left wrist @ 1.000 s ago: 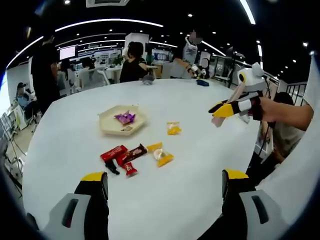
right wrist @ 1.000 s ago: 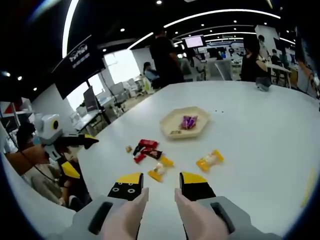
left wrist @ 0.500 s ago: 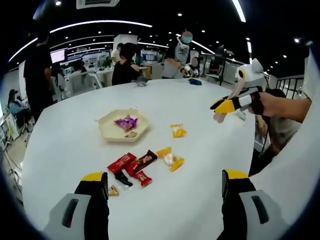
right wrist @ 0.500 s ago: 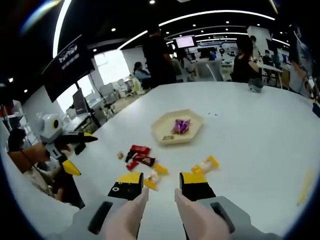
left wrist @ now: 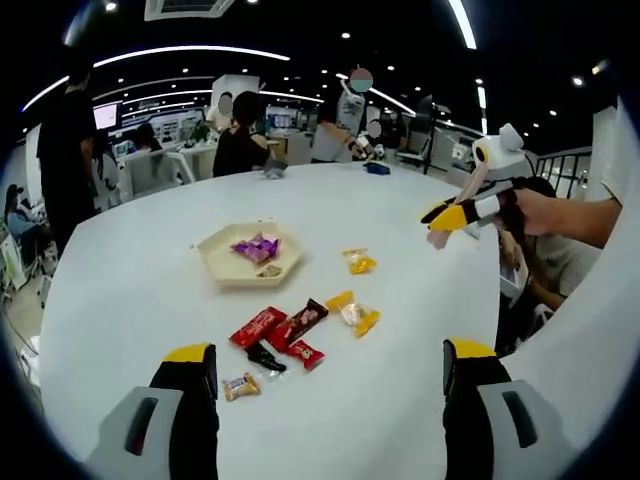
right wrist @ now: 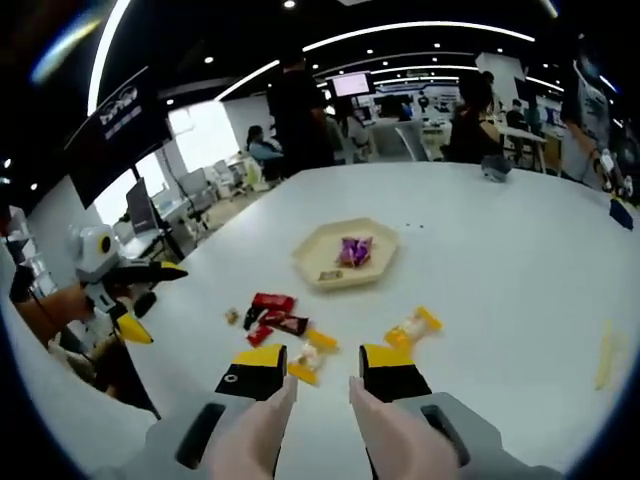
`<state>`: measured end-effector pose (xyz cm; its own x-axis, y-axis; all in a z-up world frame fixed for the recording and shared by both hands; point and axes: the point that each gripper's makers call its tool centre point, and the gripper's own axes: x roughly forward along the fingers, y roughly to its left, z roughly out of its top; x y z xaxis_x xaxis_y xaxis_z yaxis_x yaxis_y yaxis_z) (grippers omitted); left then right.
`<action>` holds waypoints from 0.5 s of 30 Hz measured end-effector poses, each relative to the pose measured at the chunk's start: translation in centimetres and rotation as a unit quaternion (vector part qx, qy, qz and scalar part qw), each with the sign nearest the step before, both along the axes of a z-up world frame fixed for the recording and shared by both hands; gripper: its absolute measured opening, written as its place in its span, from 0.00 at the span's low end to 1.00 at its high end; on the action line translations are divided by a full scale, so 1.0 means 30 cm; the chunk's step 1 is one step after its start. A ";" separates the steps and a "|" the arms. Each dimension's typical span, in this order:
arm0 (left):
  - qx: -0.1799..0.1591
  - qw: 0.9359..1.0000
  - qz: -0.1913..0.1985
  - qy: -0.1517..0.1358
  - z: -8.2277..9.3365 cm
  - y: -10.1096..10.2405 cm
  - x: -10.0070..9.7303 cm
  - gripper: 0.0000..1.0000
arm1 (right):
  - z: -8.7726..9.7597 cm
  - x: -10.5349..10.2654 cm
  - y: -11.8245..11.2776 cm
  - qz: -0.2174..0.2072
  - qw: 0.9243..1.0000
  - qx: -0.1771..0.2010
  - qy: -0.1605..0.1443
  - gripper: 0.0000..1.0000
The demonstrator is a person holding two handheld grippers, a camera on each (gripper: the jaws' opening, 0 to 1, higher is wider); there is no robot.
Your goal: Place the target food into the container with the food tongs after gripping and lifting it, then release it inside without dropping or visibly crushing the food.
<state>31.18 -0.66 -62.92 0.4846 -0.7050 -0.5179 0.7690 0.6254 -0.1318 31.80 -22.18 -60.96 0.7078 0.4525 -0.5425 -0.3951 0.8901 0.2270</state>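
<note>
A: So, nearest first – what are the hands doing?

B: The left gripper (left wrist: pixel 325 385) has its jaws spread wide with nothing between them. The right gripper (right wrist: pixel 316 372) has its jaws set narrow with a small gap, also empty. No tongs show in either one.

A: And the food?

B: On the white table (left wrist: pixel 140 260). Just ahead of the left jaw tip lies a small tan candy (left wrist: pixel 240 386). Past it sits a cluster of red and dark wrapped bars (left wrist: pixel 283 333), with yellow sweets (left wrist: pixel 353 314) beside them towards the right jaw. In the right gripper view the yellow sweets lie just past its jaw tips, partly hidden by them.

A: Further on?

B: A lone yellow packet (left wrist: pixel 358 262), then the hexagonal tray (left wrist: pixel 222 268), which already holds a purple wrapped piece (left wrist: pixel 257 246) and a small brown one.

A: So how far along?

B: I'd judge some food is already in, most is left, and no grip has begun on the next piece
</note>
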 end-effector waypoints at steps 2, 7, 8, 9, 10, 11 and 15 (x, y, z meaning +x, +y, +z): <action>0.003 1.000 -0.005 -0.002 -0.002 0.009 -0.002 0.94 | 0.009 0.000 -0.003 -0.006 1.000 -0.003 -0.004 0.28; 0.000 1.000 0.000 -0.008 0.008 0.026 0.014 0.94 | 0.015 0.018 -0.008 -0.012 1.000 -0.001 -0.008 0.28; -0.002 1.000 0.002 -0.008 0.011 0.024 0.015 0.93 | 0.013 0.020 -0.007 -0.011 1.000 -0.001 -0.008 0.28; -0.002 1.000 0.002 -0.008 0.012 0.022 0.015 0.93 | 0.014 0.022 -0.007 -0.011 1.000 -0.002 -0.010 0.28; -0.002 1.000 0.003 -0.010 0.015 0.020 0.018 0.94 | 0.015 0.025 -0.006 -0.009 1.000 -0.002 -0.011 0.28; -0.002 1.000 0.004 -0.010 0.017 0.019 0.019 0.94 | 0.015 0.027 -0.003 -0.006 1.000 0.000 -0.011 0.28; -0.003 1.000 0.006 -0.009 0.023 0.013 0.017 0.94 | 0.012 0.041 -0.001 -0.001 1.000 -0.002 -0.013 0.28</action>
<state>31.70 -0.27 -62.23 0.5028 -0.7015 -0.5050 0.7637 0.6342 -0.1205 33.02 -22.22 -60.61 0.7231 0.4485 -0.5254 -0.3984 0.8921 0.2133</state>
